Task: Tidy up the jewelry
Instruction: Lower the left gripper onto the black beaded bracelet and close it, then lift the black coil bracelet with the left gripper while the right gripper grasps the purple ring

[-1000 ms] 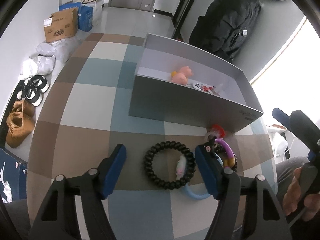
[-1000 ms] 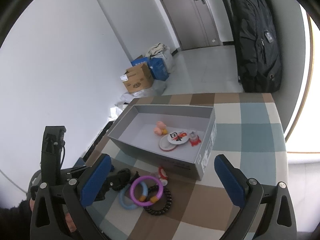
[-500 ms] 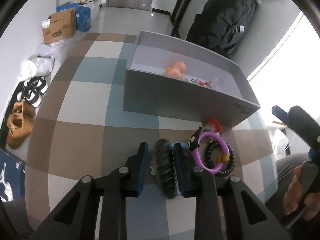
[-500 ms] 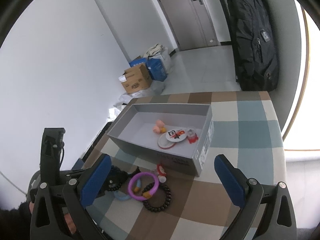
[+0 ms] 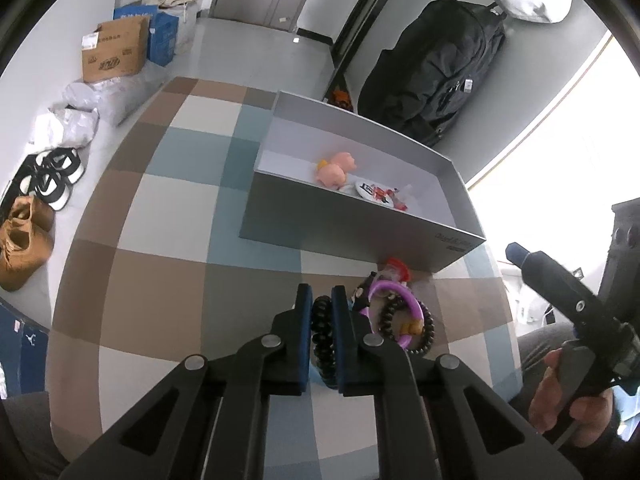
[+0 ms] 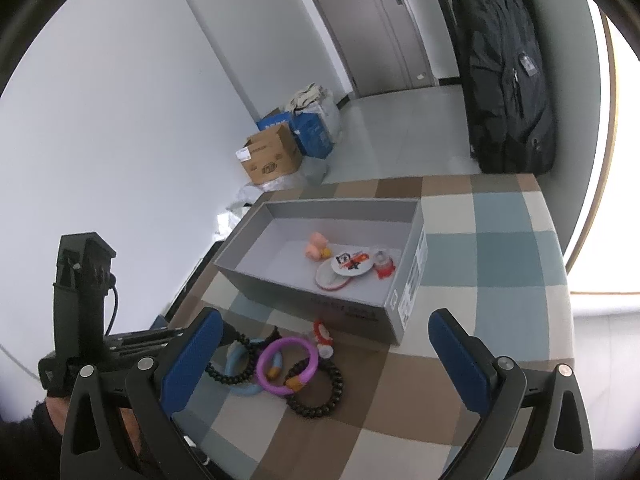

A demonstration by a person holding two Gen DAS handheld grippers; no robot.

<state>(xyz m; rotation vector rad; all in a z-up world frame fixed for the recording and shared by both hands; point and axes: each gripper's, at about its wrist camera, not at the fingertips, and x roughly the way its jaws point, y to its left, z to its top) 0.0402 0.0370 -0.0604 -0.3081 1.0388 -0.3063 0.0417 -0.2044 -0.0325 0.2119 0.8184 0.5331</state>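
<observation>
My left gripper (image 5: 321, 303) is shut on a black coil bracelet (image 5: 322, 336), squeezed edge-on between its blue pads just above the checked table. In the right wrist view that bracelet (image 6: 230, 376) lies partly over a light blue ring (image 6: 240, 360). Beside it are a purple ring (image 5: 394, 292) (image 6: 286, 364) with orange beads, a second black coil bracelet (image 5: 424, 332) (image 6: 320, 394) and a small red charm (image 5: 396, 270) (image 6: 322, 334). The grey box (image 5: 352, 232) (image 6: 304, 288) behind holds a pink toy (image 5: 334, 170), a round badge (image 6: 348, 264) and a red trinket (image 6: 384, 266). My right gripper (image 6: 324, 352) is open and empty, above the pile.
The table has a brown, blue and cream checked cloth (image 5: 160, 216). A black backpack (image 5: 436, 76) leans on the wall behind the box. Cardboard boxes (image 5: 114, 54) and shoes (image 5: 24, 236) are on the floor to the left.
My left gripper went from wide open around the black coil bracelet to shut on it, squashing it flat. The right gripper stayed open and drifted slightly.
</observation>
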